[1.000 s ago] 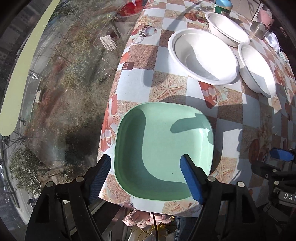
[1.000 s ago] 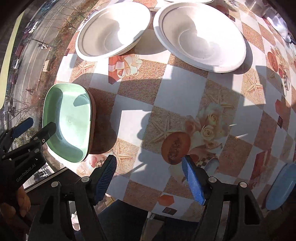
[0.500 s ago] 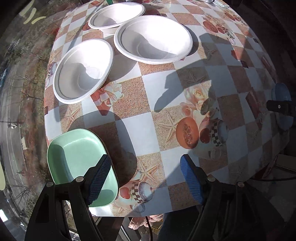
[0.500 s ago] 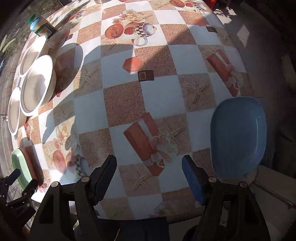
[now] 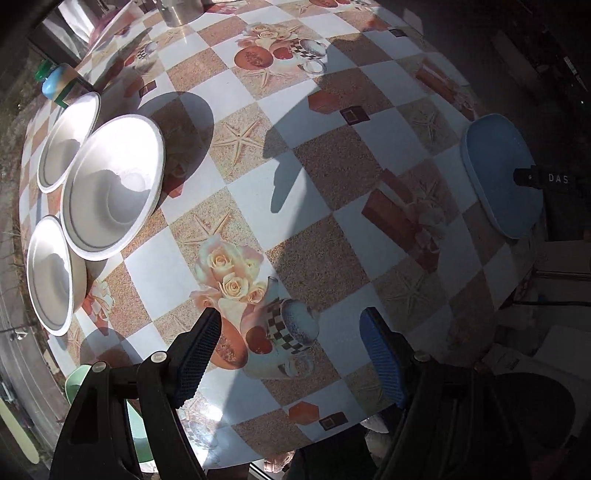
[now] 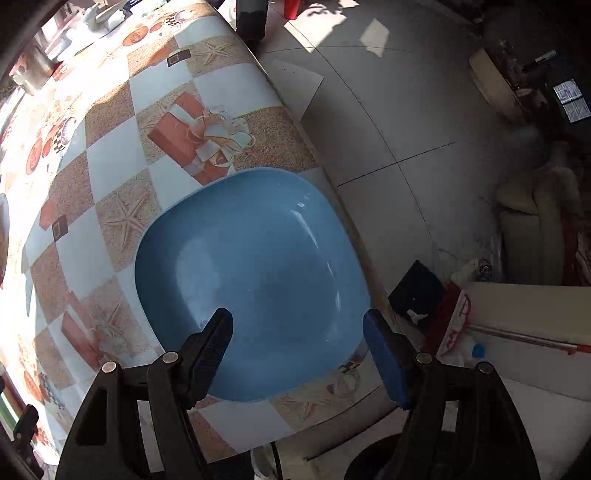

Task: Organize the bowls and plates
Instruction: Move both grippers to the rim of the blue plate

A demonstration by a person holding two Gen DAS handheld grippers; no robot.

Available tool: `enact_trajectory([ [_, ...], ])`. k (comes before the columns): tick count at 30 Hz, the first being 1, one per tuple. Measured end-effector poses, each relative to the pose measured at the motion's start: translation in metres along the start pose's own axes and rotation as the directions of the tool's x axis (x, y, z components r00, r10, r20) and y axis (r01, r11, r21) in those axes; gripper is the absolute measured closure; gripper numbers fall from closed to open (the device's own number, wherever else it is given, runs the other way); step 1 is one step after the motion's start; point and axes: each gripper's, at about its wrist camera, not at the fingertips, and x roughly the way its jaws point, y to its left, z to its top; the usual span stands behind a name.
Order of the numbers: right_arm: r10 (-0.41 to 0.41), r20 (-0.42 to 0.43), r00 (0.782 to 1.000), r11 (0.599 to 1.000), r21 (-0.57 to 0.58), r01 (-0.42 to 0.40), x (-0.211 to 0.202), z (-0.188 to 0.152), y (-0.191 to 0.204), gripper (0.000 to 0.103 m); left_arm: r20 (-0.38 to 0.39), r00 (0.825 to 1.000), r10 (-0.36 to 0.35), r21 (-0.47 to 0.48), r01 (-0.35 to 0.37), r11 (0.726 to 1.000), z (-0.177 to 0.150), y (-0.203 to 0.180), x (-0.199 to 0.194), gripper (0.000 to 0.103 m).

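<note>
A blue square plate (image 6: 255,280) lies at the table's right edge, filling the right wrist view. My right gripper (image 6: 299,354) hangs open just above its near rim, nothing between the fingers. In the left wrist view the same blue plate (image 5: 498,173) sits far right, with part of the right gripper in front of it. Three white bowls (image 5: 110,184) cluster at the left, rims overlapping. A green plate (image 5: 136,435) peeks out at the bottom left, mostly hidden behind my left gripper (image 5: 291,354), which is open over the tablecloth and holds nothing.
The patterned tablecloth (image 5: 314,206) covers the table. A blue-and-green bottle (image 5: 55,81) and a metal cup (image 5: 181,11) stand at the far side. Beyond the table's right edge are floor tiles (image 6: 388,110) and a beige sofa (image 6: 535,221).
Both grippers have swung to the right. The left view left the green plate and now faces mid-table. The right gripper moved from mid-table to hover over the blue plate.
</note>
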Motion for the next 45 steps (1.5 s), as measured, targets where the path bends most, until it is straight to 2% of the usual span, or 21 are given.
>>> enact_trajectory([
  [1, 0.005, -0.005, 1.0, 1.0, 0.013, -0.005, 0.004, 0.021, -0.014, 0.029, -0.012, 1.0, 0.002, 0.003, -0.002, 1.0, 0.001, 0.001, 0.004, 0.022],
  [4, 0.032, -0.003, 0.999, 0.999, 0.038, -0.032, 0.016, 0.044, -0.04, 0.029, -0.044, 0.999, 0.002, -0.017, -0.003, 1.0, 0.001, 0.001, 0.015, 0.022],
  [9, 0.077, -0.007, 0.997, 0.997, 0.015, -0.077, 0.026, 0.057, -0.045, 0.029, -0.061, 0.998, -0.002, -0.073, -0.003, 0.997, -0.003, 0.019, 0.017, 0.022],
  [11, 0.093, -0.007, 0.996, 0.996, -0.008, -0.093, 0.031, 0.061, -0.045, 0.028, -0.062, 0.998, -0.011, -0.095, 0.005, 0.995, 0.007, 0.024, 0.018, 0.022],
  [16, 0.189, -0.042, 0.981, 0.979, -0.068, -0.192, 0.02, 0.044, -0.014, 0.027, -0.057, 0.998, -0.041, -0.124, 0.034, 0.992, 0.017, 0.031, 0.02, 0.022],
  [17, 0.213, -0.055, 0.975, 0.973, -0.079, -0.217, 0.021, 0.042, -0.008, 0.027, -0.055, 0.998, -0.042, -0.122, 0.035, 0.992, 0.024, 0.043, 0.021, 0.022],
  [21, 0.315, -0.102, 0.944, 0.934, -0.141, -0.327, 0.018, 0.025, 0.027, 0.027, -0.037, 0.999, -0.039, -0.116, 0.035, 0.993, 0.034, 0.035, 0.021, 0.022],
  [24, 0.304, -0.093, 0.948, 0.935, -0.164, -0.315, 0.013, 0.017, 0.036, 0.027, -0.031, 0.999, -0.036, -0.124, 0.032, 0.992, 0.047, 0.032, 0.024, 0.022],
  [28, 0.296, -0.098, 0.95, 0.947, -0.096, -0.305, 0.018, 0.014, 0.02, 0.027, -0.007, 0.999, -0.034, -0.114, 0.033, 0.993, 0.076, 0.022, 0.024, 0.022],
  [32, 0.297, -0.103, 0.949, 0.952, -0.049, -0.303, 0.02, 0.011, 0.004, 0.027, 0.011, 0.999, -0.052, -0.064, 0.053, 0.997, 0.104, 0.003, 0.027, 0.022],
  [40, 0.316, -0.122, 0.941, 0.945, -0.046, -0.323, 0.028, 0.003, -0.005, 0.027, -0.031, 0.999, -0.034, -0.003, 0.034, 0.999, 0.149, -0.027, 0.06, 0.022],
  [44, 0.295, -0.132, 0.946, 0.948, -0.081, -0.306, 0.033, 0.007, 0.005, 0.027, -0.056, 0.998, -0.037, 0.0, 0.037, 0.999, 0.164, -0.031, 0.07, 0.023],
  [45, 0.305, -0.133, 0.943, 0.944, -0.087, -0.318, 0.031, 0.008, 0.008, 0.034, -0.055, 0.998, -0.041, 0.005, 0.041, 0.999, 0.168, -0.033, 0.072, 0.023],
])
